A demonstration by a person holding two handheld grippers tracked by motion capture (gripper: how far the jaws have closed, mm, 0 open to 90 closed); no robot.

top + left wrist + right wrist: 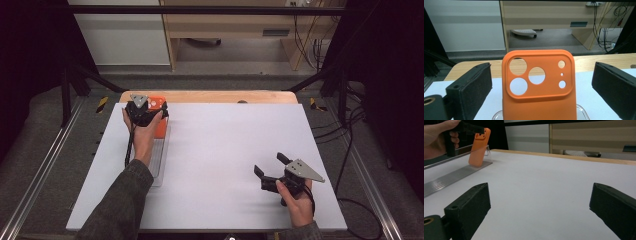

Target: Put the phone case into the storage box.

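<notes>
A white surface point(215, 165) carries a clear ribbed stand point(159, 160) along its left side. At the stand's far end an orange phone case point(540, 87) leans upright. The left gripper point(141, 114) straddles the case, fingers point(471, 87) apart and clear of it. The right gripper point(272, 167) rests at the near right, fingers point(469, 212) wide apart with nothing between them.

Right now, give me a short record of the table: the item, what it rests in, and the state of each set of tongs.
item: orange phone case, standing, camera cutouts at top
support: clear acrylic stand at the table's left side
left tongs: jaws open either side of the case, gaps visible, not pressing
right tongs: open, nothing between the jaws, over bare table
</notes>
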